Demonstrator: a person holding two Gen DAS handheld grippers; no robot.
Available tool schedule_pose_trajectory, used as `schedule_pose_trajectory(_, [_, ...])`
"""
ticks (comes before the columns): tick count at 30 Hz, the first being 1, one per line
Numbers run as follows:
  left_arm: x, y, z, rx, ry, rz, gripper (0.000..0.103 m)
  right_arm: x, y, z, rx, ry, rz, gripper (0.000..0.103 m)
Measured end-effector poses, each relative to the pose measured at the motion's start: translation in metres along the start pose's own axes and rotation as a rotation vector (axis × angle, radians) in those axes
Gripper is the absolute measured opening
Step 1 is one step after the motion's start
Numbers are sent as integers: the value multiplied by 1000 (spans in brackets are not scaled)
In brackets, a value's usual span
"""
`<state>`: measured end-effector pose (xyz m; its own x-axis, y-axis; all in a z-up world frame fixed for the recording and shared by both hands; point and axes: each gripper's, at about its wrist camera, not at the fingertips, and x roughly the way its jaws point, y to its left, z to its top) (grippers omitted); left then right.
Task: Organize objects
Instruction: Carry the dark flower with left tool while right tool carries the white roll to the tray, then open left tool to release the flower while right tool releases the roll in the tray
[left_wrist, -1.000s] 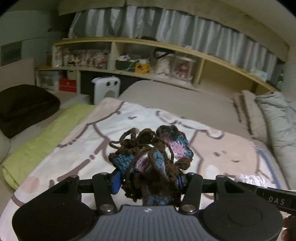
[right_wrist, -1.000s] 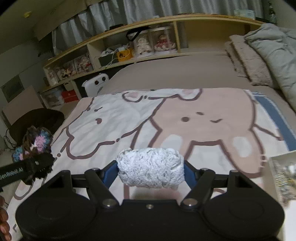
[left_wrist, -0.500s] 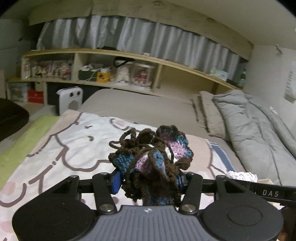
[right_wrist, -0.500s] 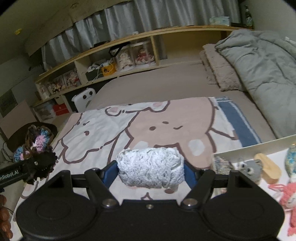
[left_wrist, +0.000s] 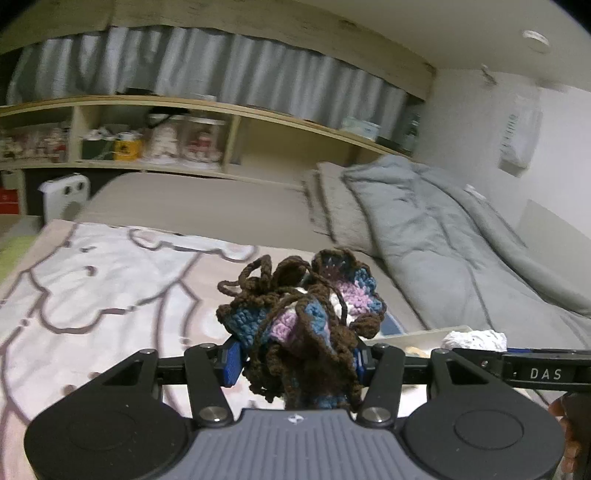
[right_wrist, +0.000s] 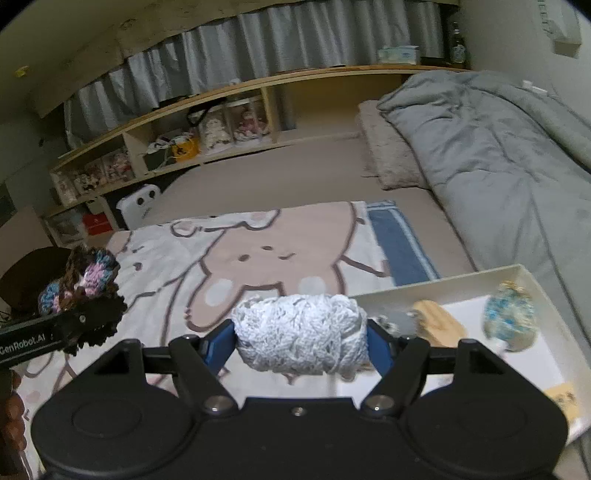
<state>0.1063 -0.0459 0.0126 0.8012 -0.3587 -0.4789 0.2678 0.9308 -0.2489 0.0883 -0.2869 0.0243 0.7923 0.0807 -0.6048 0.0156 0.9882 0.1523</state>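
Grey duvet (right_wrist: 498, 147) fills the upper right of the frame; a white tray (right_wrist: 461, 284) lies at lower right. My right claw (right_wrist: 301, 341) pinches a white yarn ball (right_wrist: 301, 338) at center; my left claw (left_wrist: 295, 360) clamps a brown crochet piece (left_wrist: 303, 314).

On the bed (right_wrist: 295, 177), the blanket (right_wrist: 258, 258) lies left of the tray (right_wrist: 546, 369), the duvet (right_wrist: 498, 147) along the right edge, the shelf (right_wrist: 221, 110) behind.

A cartoon-print blanket (right_wrist: 280, 254) covers the bed's near end; a grey duvet (right_wrist: 509, 155) lies along its right edge, a wooden shelf (left_wrist: 207, 107) behind.
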Motion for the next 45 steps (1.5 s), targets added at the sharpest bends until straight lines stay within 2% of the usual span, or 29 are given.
schedule_pose_trajectory(11, [37, -67, -11, 52, 85, -182, 54, -11, -43, -37, -10, 66, -46, 74])
schedule_pose_trajectory(17, [64, -92, -25, 59, 168, -259, 54, -3, -60, -58, 7, 122, -28, 74])
schedule_pose_trajectory(27, [122, -111, -49, 24, 346, -325, 54, 21, -69, -80, 29, 240, -23, 74])
schedule_pose_trajectory(33, [150, -118, -64, 23, 440, -316, 55, 38, -71, -88, 38, 325, -13, 74])
schedule_pose_trajectory(36, [156, -119, -68, 23, 447, -304, 58, 42, -69, -90, 24, 344, -11, 74])
schedule_pose_trajectory(40, [163, -122, -69, 37, 460, -288, 85, 44, -72, -92, 40, 362, -14, 77])
schedule_pose_trajectory(43, [164, -123, -68, 44, 461, -275, 87, 46, -74, -93, 49, 376, -39, 85])
schedule_pose_trajectory(45, [165, -123, -68, 43, 463, -273, 87, 44, -75, -92, 56, 367, -39, 87])
